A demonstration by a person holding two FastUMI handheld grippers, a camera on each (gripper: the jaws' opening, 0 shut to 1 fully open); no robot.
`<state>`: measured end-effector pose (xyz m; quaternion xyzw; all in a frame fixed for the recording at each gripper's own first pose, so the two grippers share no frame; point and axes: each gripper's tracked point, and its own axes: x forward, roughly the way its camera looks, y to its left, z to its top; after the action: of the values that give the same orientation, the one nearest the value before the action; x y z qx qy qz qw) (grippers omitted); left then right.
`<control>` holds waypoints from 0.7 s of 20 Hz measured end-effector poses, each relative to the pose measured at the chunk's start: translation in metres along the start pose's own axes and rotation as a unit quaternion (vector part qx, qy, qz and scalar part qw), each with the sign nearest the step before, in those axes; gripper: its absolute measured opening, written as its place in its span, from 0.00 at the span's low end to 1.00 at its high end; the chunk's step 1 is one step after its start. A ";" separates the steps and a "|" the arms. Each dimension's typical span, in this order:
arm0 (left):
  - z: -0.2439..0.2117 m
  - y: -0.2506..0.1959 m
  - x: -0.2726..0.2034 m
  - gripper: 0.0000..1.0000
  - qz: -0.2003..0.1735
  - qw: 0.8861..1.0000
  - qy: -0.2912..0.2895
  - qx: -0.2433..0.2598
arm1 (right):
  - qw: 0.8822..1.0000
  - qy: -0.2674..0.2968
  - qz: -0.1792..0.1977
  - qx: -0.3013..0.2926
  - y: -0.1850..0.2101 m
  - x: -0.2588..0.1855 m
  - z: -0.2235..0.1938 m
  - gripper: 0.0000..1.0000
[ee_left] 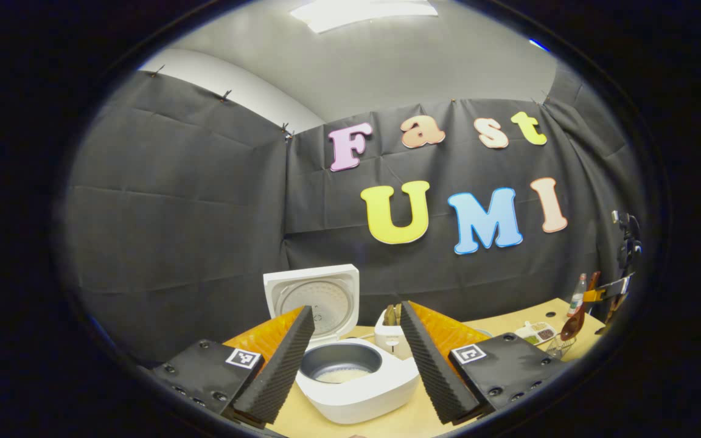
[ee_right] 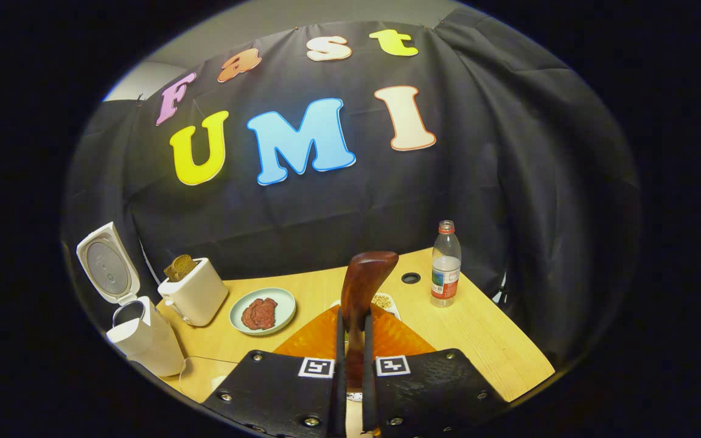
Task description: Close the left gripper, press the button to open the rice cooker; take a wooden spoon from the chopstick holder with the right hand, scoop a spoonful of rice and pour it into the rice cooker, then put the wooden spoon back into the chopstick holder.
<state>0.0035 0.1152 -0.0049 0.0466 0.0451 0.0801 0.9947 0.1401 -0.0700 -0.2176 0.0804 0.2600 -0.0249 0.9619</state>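
One rice cooker (ee_left: 356, 377) open; left gripper (ee_left: 350, 359) spread; right gripper (ee_right: 351, 340) pinching one wooden spoon (ee_right: 366, 283).

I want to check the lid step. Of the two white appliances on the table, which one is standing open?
The rice cooker: its lid is raised upright and the inner pot shows. The toaster beside it has no lid, only bread in its slot.

Toaster (ee_right: 195, 296) betw. rice cooker (ee_right: 143, 340) & plate (ee_right: 263, 311).

White rice cooker (ee_left: 356, 383); reddish-brown wooden spoon (ee_right: 366, 280); pale-green plate (ee_right: 263, 311).
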 end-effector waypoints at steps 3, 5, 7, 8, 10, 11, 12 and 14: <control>0.003 0.002 -0.003 0.92 0.007 1.000 0.000 0.009 | 1.000 0.024 0.000 0.002 -0.003 0.009 -0.021 0.11; 0.005 0.002 -0.005 0.92 0.011 1.000 -0.001 0.011 | 0.999 0.037 0.004 -0.002 -0.003 0.012 -0.031 0.12; 0.007 0.001 -0.006 0.92 0.013 1.000 -0.002 0.012 | 0.999 0.044 0.006 -0.006 -0.002 0.014 -0.038 0.13; 0.007 0.000 -0.006 0.92 0.013 1.000 -0.003 0.012 | 0.999 0.049 0.008 -0.006 -0.001 0.014 -0.040 0.13; 0.008 0.000 -0.006 0.92 0.014 1.000 -0.003 0.011 | 0.999 0.051 0.015 -0.004 0.002 0.009 -0.040 0.15; 0.010 -0.001 -0.006 0.92 0.014 1.000 -0.004 0.010 | 0.999 0.051 0.015 -0.004 0.002 0.008 -0.039 0.16; 0.010 -0.001 -0.004 0.98 0.014 1.000 -0.005 0.010 | 0.999 0.045 0.014 -0.005 0.000 0.007 -0.033 0.19; 0.010 -0.003 -0.001 0.92 0.013 1.000 -0.005 0.010 | 0.999 0.032 0.017 -0.006 0.001 -0.002 -0.021 0.37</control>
<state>0.0035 0.1116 0.0052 0.0572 0.0401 0.0918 0.9933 0.1276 -0.0658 -0.2347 0.0802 0.2897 -0.0046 0.9538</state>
